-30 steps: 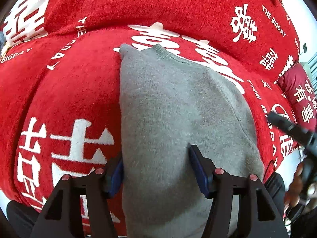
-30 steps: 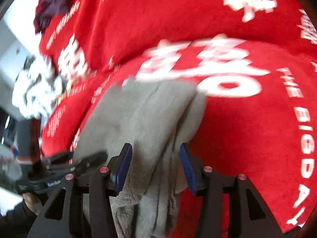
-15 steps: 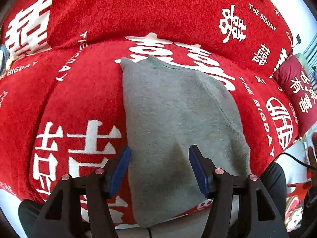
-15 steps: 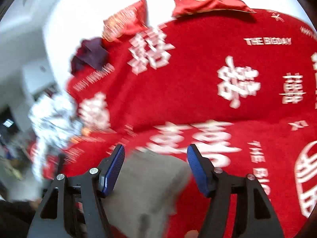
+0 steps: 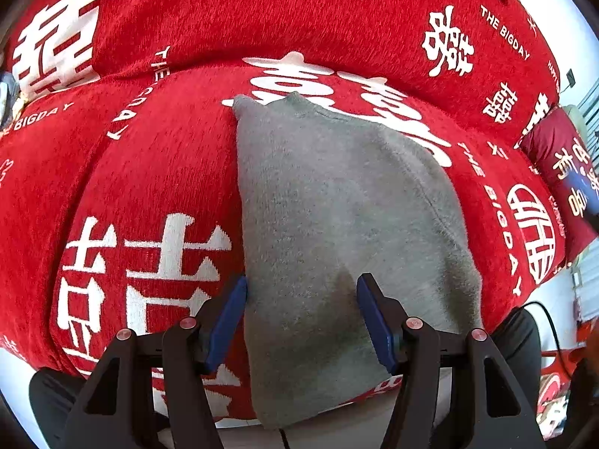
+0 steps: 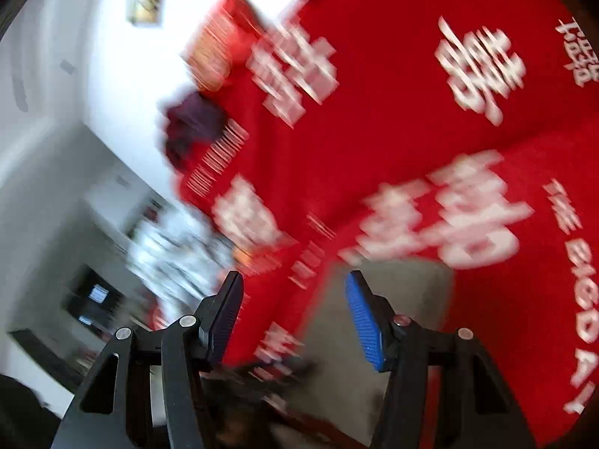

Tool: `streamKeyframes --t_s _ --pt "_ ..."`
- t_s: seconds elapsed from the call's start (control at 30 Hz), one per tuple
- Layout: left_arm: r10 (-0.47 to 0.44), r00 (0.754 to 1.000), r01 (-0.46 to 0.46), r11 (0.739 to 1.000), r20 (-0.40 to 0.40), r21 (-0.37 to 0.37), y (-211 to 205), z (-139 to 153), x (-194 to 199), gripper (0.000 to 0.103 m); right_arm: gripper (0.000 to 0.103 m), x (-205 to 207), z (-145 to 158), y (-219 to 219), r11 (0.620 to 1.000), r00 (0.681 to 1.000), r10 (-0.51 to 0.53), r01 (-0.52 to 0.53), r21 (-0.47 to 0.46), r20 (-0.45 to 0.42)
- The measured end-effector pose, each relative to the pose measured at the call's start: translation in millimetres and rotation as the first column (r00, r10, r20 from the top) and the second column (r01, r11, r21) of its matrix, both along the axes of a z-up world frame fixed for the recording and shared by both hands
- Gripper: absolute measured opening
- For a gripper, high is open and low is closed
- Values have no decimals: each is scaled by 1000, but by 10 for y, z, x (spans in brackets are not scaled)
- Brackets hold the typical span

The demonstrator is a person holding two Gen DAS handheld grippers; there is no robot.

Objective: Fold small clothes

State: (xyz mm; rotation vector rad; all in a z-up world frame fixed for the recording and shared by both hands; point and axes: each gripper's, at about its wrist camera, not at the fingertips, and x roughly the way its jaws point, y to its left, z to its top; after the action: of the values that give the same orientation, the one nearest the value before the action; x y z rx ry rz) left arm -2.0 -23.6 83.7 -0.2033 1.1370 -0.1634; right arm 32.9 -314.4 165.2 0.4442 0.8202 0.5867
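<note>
A grey knitted garment lies folded lengthwise on the red sofa seat, its near end hanging over the front edge. My left gripper is open and empty, held above the garment's near end with its jaws astride it. My right gripper is open and empty, lifted off and swinging; its view is blurred. The grey garment shows low in the right wrist view.
The sofa cover is red with white characters. A dark red cushion sits at the right end. In the right wrist view a dark purple garment and a white patterned heap lie at the sofa's left end, with a white wall behind.
My right gripper let go of the grey garment, rose and swung left. My left gripper pulled back a little from the garment and stayed open.
</note>
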Motion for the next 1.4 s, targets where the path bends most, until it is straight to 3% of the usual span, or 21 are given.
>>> streamKeyframes --t_s 0.07,0.1,0.13,0.23,0.3,0.33,0.4,0.43,0.47,0.57,0.73,0.97,1.23,1.3,1.33,1.37,1.4 --pt "-2 1000 2 1000 5 22 4 11 -17 62 62 -18 -277 228 968 999 2 -15 -252 -52" --pt "-6 1000 6 1000 12 29 7 34 -34 62 62 -57 -399 318 947 998 17 -38 -320 -68" --pt "-14 1000 13 999 25 32 18 62 -51 62 62 -95 -478 369 942 996 44 -69 -328 -84" --pt "-36 998 33 998 45 61 4 82 -67 62 63 -271 -592 603 950 968 223 -243 -196 -117" --pt "-30 1000 29 994 6 105 -10 -53 -13 62 76 -321 -673 724 936 951 284 -302 -179 -120" --pt "-23 1000 23 994 -9 109 8 -113 -1 63 77 -306 -762 774 931 950 282 -304 -203 -133" --pt "10 1000 -9 997 -13 77 90 -140 -16 69 76 -203 -1061 833 898 956 203 -269 -348 -214" --pt "18 1000 -17 998 -11 65 124 -113 -29 70 71 -152 -1218 817 866 959 134 -237 -440 -251" --pt "21 1000 -21 999 -2 45 168 -61 -50 70 56 -117 -1353 758 844 954 83 -220 -488 -286" --pt "40 997 -42 998 59 36 328 97 -101 70 52 -119 -1300 517 929 947 107 -204 -310 -303" --pt "99 995 -98 994 -8 38 498 -53 3 70 56 22 -926 479 958 981 115 -151 -244 -159" --pt "101 995 -100 994 -5 52 468 -98 -46 70 56 475 -1127 656 954 974 61 -121 -274 -216" --pt "110 994 -109 993 -24 43 445 -196 2 71 56 661 -1197 483 955 970 -38 -36 -294 -241" --pt "118 993 -117 991 -14 61 431 -203 6 80 56 702 -1263 566 952 968 -18 -59 -301 -249" --pt "120 993 -119 991 -14 68 438 -207 6 81 51 709 -1276 617 945 972 -5 -72 -318 -235" --pt "118 993 -117 991 -18 60 449 -210 3 81 33 711 -1264 664 938 977 3 -77 -339 -212" --pt "122 992 -121 991 -23 54 466 -207 0 81 25 701 -1233 701 930 982 19 -86 -357 -189"
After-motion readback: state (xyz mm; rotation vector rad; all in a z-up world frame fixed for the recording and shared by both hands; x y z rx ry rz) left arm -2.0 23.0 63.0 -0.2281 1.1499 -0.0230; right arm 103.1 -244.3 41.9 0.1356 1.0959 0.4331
